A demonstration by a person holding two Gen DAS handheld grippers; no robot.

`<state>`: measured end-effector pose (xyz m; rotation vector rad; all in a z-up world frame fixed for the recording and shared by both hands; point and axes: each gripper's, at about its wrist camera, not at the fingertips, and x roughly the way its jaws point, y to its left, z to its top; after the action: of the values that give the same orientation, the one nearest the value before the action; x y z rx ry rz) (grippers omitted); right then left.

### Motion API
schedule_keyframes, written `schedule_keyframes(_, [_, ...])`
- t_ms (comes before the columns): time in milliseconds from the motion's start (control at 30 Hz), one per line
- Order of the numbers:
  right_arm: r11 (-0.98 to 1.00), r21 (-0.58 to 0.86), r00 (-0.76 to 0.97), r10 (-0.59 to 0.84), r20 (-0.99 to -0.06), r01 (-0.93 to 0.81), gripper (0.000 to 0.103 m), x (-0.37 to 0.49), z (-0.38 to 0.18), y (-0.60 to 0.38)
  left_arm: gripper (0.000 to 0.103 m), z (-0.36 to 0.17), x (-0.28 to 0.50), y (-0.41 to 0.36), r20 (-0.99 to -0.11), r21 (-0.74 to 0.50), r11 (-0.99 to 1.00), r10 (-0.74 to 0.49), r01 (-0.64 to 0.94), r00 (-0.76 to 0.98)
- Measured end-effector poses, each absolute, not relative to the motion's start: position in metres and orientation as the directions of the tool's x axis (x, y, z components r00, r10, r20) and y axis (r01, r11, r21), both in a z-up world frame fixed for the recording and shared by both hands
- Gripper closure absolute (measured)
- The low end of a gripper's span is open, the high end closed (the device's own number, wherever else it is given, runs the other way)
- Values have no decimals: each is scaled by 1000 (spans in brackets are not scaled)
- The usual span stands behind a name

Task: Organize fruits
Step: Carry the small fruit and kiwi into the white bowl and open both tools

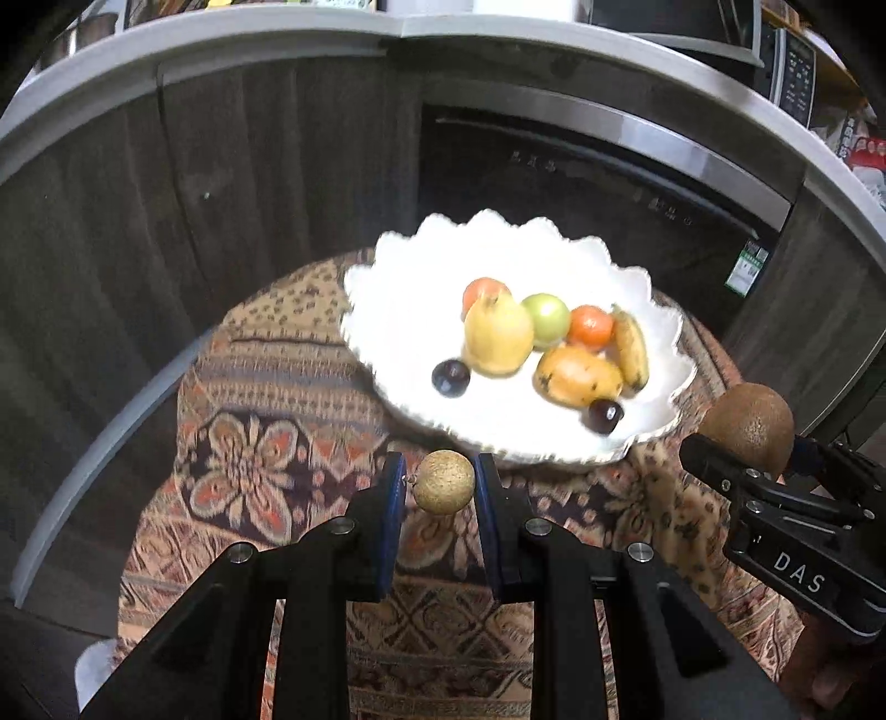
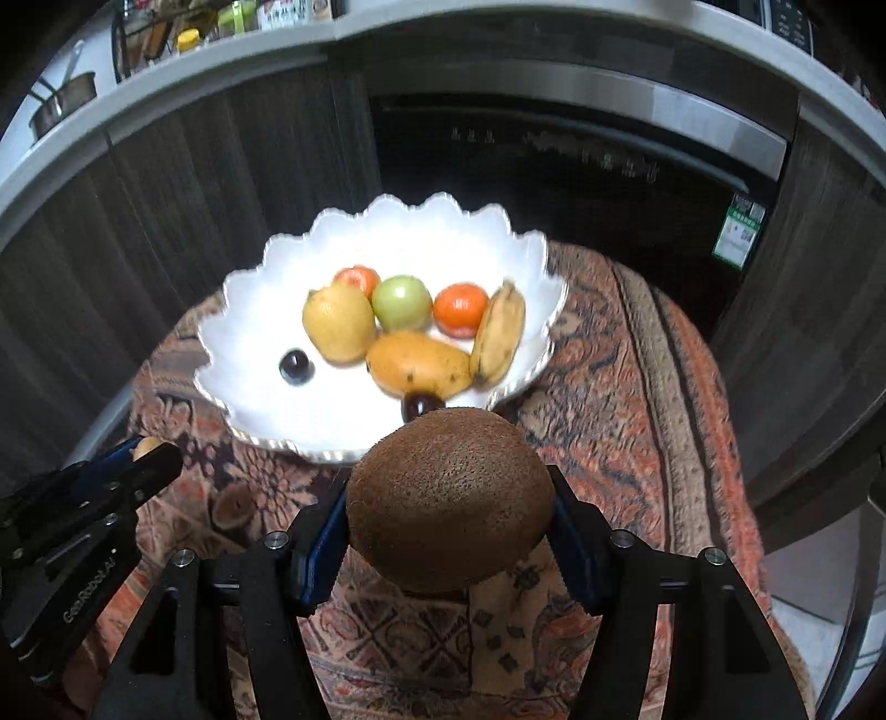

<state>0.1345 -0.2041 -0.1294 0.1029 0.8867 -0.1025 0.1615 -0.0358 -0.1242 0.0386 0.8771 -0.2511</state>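
Observation:
A white scalloped bowl [image 1: 421, 266] [image 2: 260, 332] sits on a patterned tablecloth and holds a yellow pear [image 1: 497, 335], a green apple [image 1: 547, 317], two oranges, a mango [image 1: 576, 375], a small banana [image 1: 630, 346] and two dark plums. My left gripper [image 1: 437, 487] is shut on a small tan longan [image 1: 444, 481], held above the cloth just before the bowl's near rim. My right gripper [image 2: 448, 515] is shut on a brown kiwi [image 2: 448, 498] [image 1: 747, 429], held near the bowl's near right rim.
The patterned tablecloth [image 2: 637, 387] covers a small round table. Dark wood cabinets [image 1: 249, 194] and a black built-in appliance [image 2: 554, 183] stand close behind it. A grey countertop [image 1: 221, 50] with a microwave and jars runs above.

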Motion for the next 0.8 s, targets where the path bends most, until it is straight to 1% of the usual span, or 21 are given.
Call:
schedule_keyframes(167, [991, 35, 656, -56, -752, 125, 38, 147, -112, -208, 78, -106, 180, -43, -743, -64, 967, -211, 246, 636])
schedule_keyframes(367, [993, 26, 671, -60, -739, 117, 38, 173, -100, -214, 78, -102, 210, -53, -744, -69, 962, -226, 264, 629])
schedule_keyframes(800, [994, 26, 627, -46, -778, 105, 38, 231, -124, -218, 78, -134, 269, -63, -791, -71, 961, -218, 269, 571])
